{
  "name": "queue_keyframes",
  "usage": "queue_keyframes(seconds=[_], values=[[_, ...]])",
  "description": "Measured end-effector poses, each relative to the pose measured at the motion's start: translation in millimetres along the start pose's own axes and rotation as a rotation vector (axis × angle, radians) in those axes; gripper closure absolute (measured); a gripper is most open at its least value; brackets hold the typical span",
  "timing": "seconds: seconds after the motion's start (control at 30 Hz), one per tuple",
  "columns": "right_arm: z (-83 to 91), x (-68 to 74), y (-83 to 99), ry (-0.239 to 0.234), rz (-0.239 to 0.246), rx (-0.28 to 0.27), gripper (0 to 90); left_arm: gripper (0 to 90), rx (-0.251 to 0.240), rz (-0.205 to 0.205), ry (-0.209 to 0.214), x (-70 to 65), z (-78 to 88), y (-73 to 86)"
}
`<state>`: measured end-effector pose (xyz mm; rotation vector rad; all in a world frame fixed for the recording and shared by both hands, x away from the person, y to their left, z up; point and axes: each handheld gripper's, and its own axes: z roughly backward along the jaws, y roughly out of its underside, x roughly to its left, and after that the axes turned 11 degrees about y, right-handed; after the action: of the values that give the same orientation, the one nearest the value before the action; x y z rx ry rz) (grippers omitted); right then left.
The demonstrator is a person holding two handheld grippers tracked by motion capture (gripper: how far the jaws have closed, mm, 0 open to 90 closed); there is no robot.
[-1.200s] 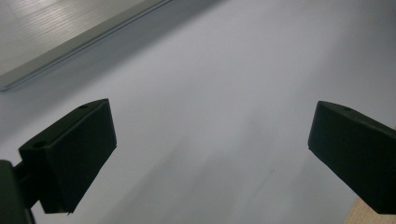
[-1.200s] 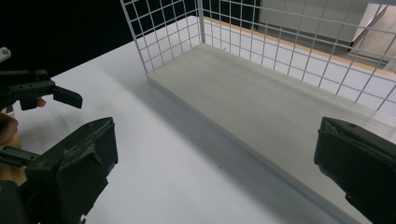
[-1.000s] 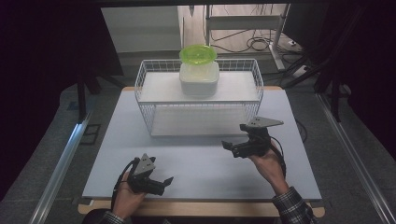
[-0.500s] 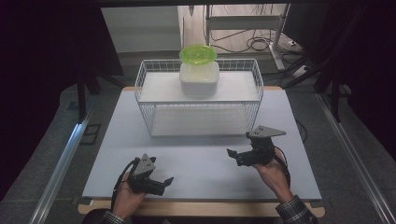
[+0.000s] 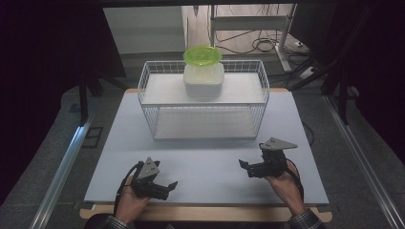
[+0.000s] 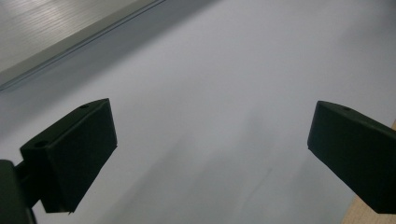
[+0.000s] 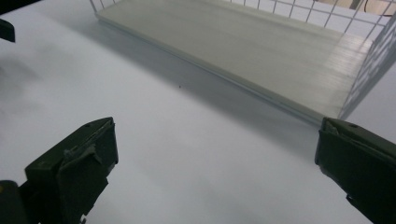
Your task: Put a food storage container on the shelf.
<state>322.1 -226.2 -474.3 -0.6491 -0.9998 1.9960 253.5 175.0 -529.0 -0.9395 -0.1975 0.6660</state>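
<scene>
The green bowl (image 5: 202,56) sits upside-down-looking on the white container (image 5: 204,80), and both rest on the upper shelf of the wire basket (image 5: 148,86) at the far middle of the table (image 5: 210,162); I can't tell for sure which way up the bowl is. Stacked there, it is probably easiest to take from above, over the wire rim.

Your right gripper (image 5: 246,167) hangs near the table's right front, jaws spread wide and empty, aimed at the basket's lower shelf (image 7: 243,42). Your left gripper (image 5: 171,185) lies low by the front edge, jaws wide too, nothing between them.

You have bare tabletop between your hands and the basket. Mind the front wire wall and the table's near edge beside your left hand.
</scene>
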Motion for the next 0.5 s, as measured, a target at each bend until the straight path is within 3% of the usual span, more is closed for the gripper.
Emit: queue_keyframes(seconds=[0.5], values=[[-2.1,2.5,26.1,0.013,0.006,0.081,0.0,1.0,0.014,-0.001,-0.004,0.5,-1.2,0.6]])
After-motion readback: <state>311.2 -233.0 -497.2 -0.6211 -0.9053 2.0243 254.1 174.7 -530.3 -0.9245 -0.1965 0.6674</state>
